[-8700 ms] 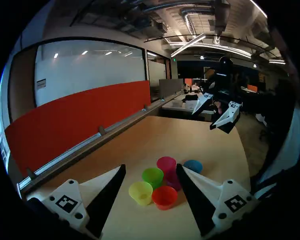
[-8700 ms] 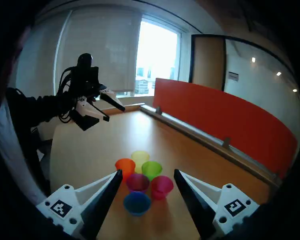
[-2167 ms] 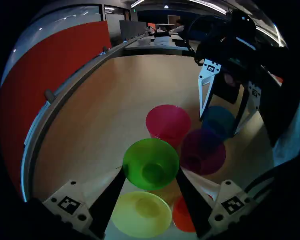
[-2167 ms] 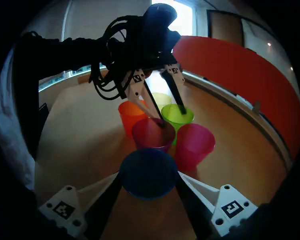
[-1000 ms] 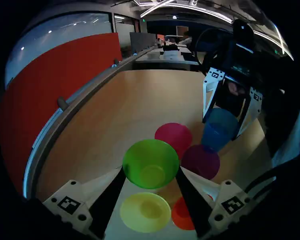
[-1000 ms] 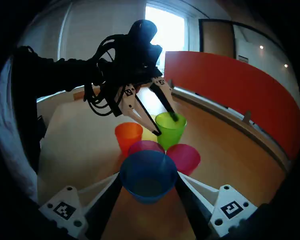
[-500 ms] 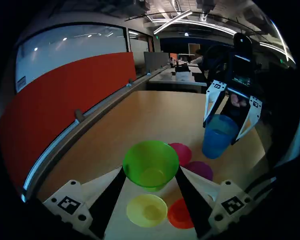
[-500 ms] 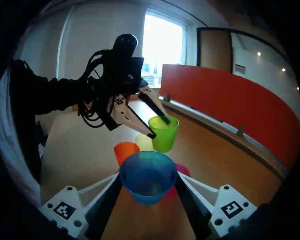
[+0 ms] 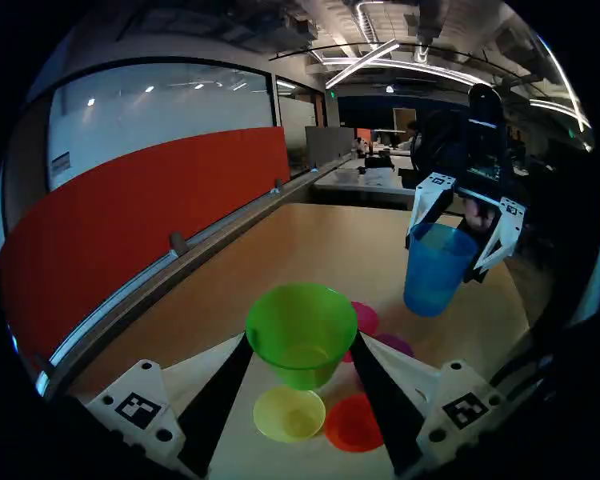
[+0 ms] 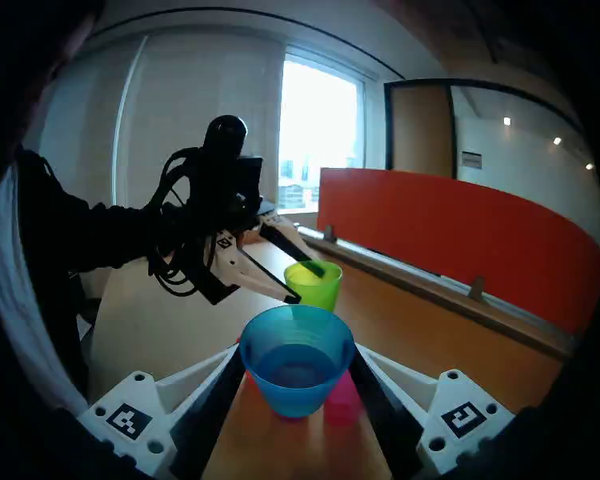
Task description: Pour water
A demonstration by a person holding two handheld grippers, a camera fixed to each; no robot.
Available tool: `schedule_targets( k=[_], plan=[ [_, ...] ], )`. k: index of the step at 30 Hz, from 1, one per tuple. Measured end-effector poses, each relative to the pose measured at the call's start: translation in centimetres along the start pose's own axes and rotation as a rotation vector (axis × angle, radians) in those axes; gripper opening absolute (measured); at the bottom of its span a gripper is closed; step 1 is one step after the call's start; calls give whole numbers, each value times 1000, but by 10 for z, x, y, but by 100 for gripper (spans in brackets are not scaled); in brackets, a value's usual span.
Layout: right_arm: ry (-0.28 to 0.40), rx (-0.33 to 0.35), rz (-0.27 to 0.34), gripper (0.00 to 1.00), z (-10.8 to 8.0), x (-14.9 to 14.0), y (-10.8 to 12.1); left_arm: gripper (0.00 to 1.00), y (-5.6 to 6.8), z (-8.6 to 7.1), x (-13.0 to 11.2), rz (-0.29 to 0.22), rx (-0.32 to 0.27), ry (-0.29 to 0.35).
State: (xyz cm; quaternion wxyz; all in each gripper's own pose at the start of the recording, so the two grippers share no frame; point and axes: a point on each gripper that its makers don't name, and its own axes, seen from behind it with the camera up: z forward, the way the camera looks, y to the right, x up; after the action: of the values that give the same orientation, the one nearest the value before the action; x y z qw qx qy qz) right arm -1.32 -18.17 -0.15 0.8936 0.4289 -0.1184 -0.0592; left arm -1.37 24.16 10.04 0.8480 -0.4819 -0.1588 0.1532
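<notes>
**Status.** Both cups are held clear of the table (image 9: 324,232), upright and apart from each other.
- Left gripper (image 9: 302,340) is clamped on the green cup (image 9: 302,320), one finger on each side of the wall below the rim.
- Right gripper (image 10: 298,356) holds the blue cup (image 10: 297,368) the same way. A darker level low inside it reads as water.
- Green cup contents: can't tell.
- On the table below sit the yellow cup (image 9: 288,414), orange cup (image 9: 353,422), pink cup (image 9: 367,318) and purple cup (image 9: 396,346), close together.

**Risks, as judged.**
1. Slip. The cups taper downward and the walls look smooth. When the blue cup tips, it could rotate or slide out between the fingers. That drops cup and water onto the group below.
2. Crush. The plastic looks thin. Extra squeeze to stop a slip would oval the rim, so the stream leaves off-line.
3. Miss. The rims are wide with no spout. If the blue lip isn't brought over the green mouth before tilting, water runs down the outside or onto the table.
4. Fast tilt. The water would surge, overshoot the green cup, or hit the left fingers.
5. Contact. The finger pairs converge near the rims, and a knock could jolt either cup loose.
6. Receiver drift. The green cup hangs unsupported, so any sag or tilt of the left hand shifts the target mid-pour.

**Rec.** Close the gap first, lip over mouth, then tilt slowly.
</notes>
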Motion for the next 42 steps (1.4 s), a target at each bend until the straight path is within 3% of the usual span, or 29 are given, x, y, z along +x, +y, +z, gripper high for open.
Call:
schedule_targets(
  k=[20,42],
  plan=[
    [151,-28,28,90,7,34,3,86,6,-7,6,-37,25,50],
    [196,-36,24,91,12,48,4,86,6,-18,12,-64,45,106]
  ],
)
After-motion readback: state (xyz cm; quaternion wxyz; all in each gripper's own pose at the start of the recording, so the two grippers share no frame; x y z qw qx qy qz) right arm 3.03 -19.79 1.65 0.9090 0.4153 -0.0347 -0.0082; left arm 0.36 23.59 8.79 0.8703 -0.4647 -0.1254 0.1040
